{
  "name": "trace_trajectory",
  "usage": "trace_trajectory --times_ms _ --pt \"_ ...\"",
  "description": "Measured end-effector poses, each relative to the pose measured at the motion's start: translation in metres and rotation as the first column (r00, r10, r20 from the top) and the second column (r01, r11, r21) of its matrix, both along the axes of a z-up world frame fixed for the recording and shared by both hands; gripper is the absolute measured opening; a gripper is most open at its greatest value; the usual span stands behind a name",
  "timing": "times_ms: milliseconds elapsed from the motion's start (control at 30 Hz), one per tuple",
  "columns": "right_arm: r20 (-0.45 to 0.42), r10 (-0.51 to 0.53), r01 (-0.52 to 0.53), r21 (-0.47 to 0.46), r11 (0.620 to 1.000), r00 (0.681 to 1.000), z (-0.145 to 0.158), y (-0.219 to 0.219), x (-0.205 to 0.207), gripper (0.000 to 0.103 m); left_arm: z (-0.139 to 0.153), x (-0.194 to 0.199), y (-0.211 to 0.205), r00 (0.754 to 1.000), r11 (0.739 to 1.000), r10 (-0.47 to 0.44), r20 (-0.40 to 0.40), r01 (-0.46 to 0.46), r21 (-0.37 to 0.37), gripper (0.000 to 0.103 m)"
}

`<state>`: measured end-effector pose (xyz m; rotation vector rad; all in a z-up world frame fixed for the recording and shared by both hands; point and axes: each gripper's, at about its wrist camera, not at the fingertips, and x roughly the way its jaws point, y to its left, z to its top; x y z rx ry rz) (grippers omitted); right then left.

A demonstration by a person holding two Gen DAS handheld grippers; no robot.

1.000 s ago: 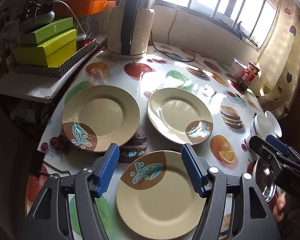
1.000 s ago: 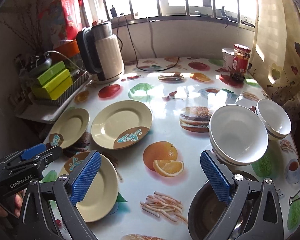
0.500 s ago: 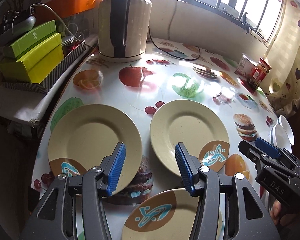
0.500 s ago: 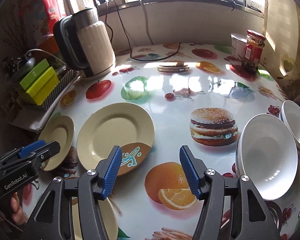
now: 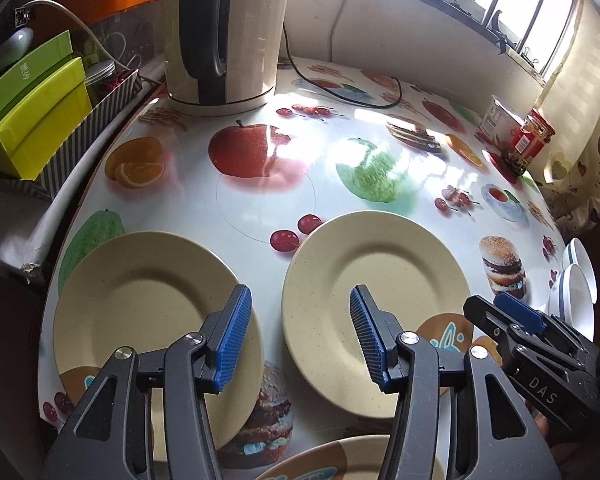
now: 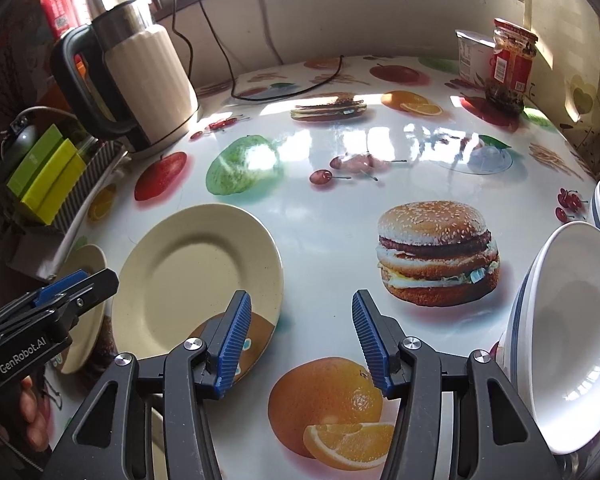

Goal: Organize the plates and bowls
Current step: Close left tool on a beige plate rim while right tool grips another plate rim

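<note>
From the left wrist, the left gripper (image 5: 298, 336) hangs with its jaws spread and nothing between them, above the gap between two cream plates lying side by side on the printed table (image 5: 268, 168): the left plate (image 5: 140, 304) and the right plate (image 5: 376, 280), while a third plate (image 5: 356, 464) shows at the bottom edge and white bowls (image 5: 576, 292) sit at the far right. From the right wrist, the right gripper (image 6: 298, 340) is closing on empty air over the table, its left finger (image 6: 232, 344) above the rim of the right plate (image 6: 196, 280), with stacked bowls (image 6: 568, 332) to its right.
</note>
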<state>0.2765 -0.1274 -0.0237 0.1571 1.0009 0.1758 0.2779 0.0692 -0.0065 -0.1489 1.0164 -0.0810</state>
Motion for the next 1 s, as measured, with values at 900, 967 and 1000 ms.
trace_trajectory --times_ms 900,967,1000 --pt "-0.035 0.039 -0.035 0.108 0.994 0.999 -0.009 0.006 0.007 0.021 -0.017 0.02 -0.003 0.999 1.0 0.006 -0.049 -0.007 -0.016 0.024" --pt "-0.035 0.042 -0.038 0.114 0.993 0.998 -0.009 0.007 0.007 0.02 -0.016 0.02 -0.003 0.999 1.0 0.007 -0.047 -0.008 -0.015 0.023" --pt "-0.034 0.044 -0.04 0.116 0.992 0.998 -0.009 0.007 0.007 0.019 -0.016 0.019 -0.003 0.999 1.0 0.007 -0.046 -0.007 -0.012 0.023"
